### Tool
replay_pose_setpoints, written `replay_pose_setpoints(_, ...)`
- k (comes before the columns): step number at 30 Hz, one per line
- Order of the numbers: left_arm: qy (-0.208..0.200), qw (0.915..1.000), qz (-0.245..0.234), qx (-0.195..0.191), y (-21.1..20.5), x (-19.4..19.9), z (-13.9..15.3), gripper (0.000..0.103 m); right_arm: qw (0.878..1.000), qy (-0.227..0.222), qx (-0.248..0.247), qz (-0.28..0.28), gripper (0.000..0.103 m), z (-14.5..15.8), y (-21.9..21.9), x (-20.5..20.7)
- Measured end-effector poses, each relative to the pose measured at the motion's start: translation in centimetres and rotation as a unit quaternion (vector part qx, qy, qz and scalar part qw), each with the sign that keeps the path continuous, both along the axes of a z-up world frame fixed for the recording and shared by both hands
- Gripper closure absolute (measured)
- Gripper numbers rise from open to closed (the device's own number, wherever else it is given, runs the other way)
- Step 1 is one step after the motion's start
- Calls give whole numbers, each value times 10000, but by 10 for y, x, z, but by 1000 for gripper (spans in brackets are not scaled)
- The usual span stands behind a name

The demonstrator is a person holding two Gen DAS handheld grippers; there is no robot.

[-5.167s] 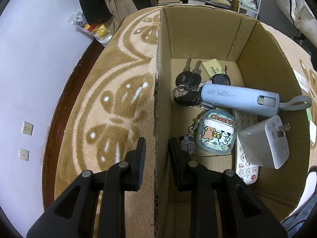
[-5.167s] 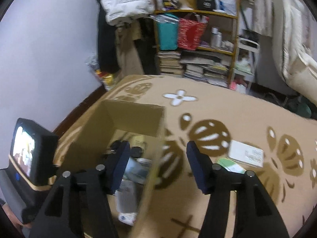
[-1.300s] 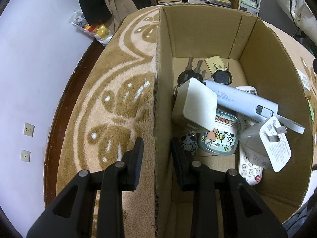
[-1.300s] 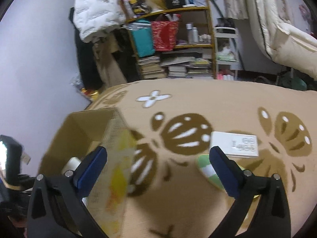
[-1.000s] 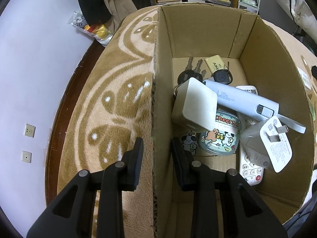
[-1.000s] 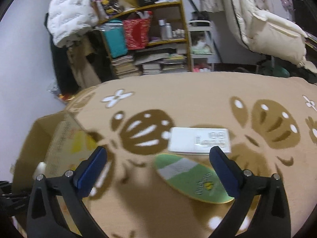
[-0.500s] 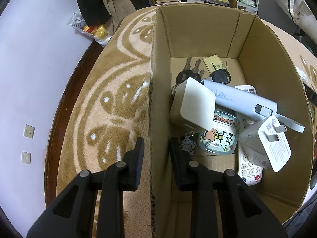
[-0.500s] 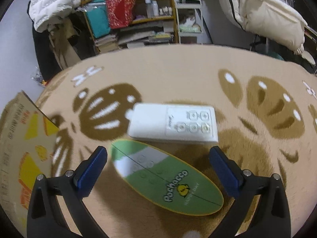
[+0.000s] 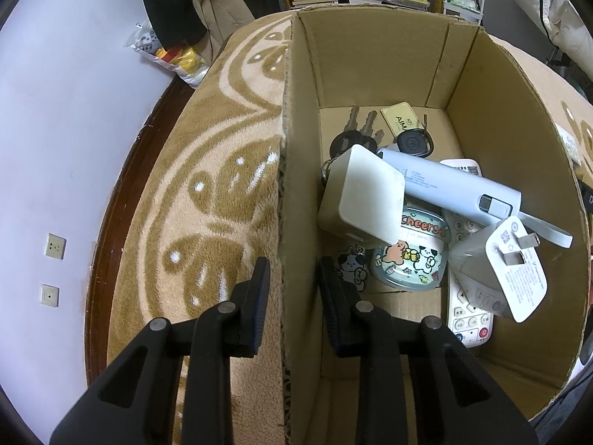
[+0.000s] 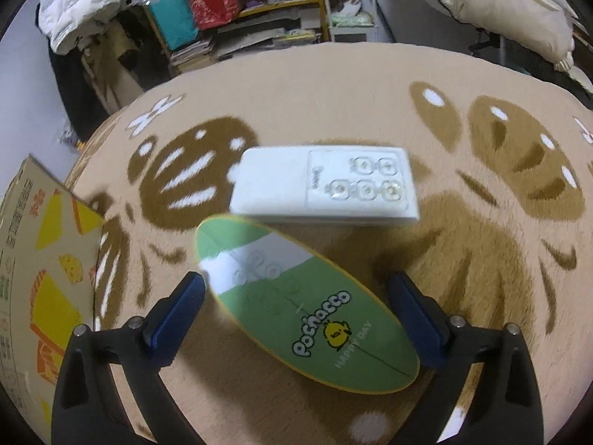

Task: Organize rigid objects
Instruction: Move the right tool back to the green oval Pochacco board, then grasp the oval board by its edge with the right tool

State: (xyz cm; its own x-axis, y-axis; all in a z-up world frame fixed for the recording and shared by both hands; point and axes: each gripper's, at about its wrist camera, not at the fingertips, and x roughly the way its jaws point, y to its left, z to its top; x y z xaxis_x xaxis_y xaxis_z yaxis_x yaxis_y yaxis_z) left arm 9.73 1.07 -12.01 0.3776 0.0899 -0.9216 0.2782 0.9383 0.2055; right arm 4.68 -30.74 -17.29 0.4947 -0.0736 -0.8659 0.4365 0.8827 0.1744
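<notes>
In the left wrist view my left gripper [image 9: 292,282] is shut on the left wall of a cardboard box [image 9: 296,193], one finger outside, one inside. The box holds keys [image 9: 355,129], a white square adapter [image 9: 365,196], a light blue power bank [image 9: 456,189], a cartoon earbud case [image 9: 411,256], a white plug charger [image 9: 507,270] and a white remote [image 9: 470,319]. In the right wrist view my right gripper [image 10: 296,307] is open wide just above a green oval Pochacco case [image 10: 307,304]. A white remote with clear buttons [image 10: 326,185] lies just beyond it.
Everything sits on a tan blanket with brown flower patterns [image 10: 481,129]. The box's printed outer side [image 10: 37,259] shows at the left of the right wrist view. Shelves with books and bags [image 10: 222,7] and a white coat stand behind. A wall lies left.
A white square adapter now lies in the box that was absent 5 seconds ago. My right gripper swung from the box to the right and came down over the green case. The left has held still.
</notes>
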Motion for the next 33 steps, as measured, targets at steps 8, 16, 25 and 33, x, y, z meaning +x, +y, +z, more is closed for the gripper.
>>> replay_pose_setpoints(8, -4, 10000, -31, 36, 0, -1, 0, 76, 9964, 262, -733, 335, 15, -2, 31, 7)
replay_pose_setpoints(16, 5, 10000, -24, 20, 0, -1, 0, 76, 9950, 86, -863, 502, 32, 5, 40, 10)
replay_pose_setpoints(25, 17, 10000, -33, 31, 0, 0, -1, 76, 9897, -254, -1085, 899, 81, 26, 60, 17)
replay_pose_setpoints(33, 12, 10000, -38, 52, -1, 0, -1, 76, 9917, -389, -1146, 440, 96, 48, 55, 13)
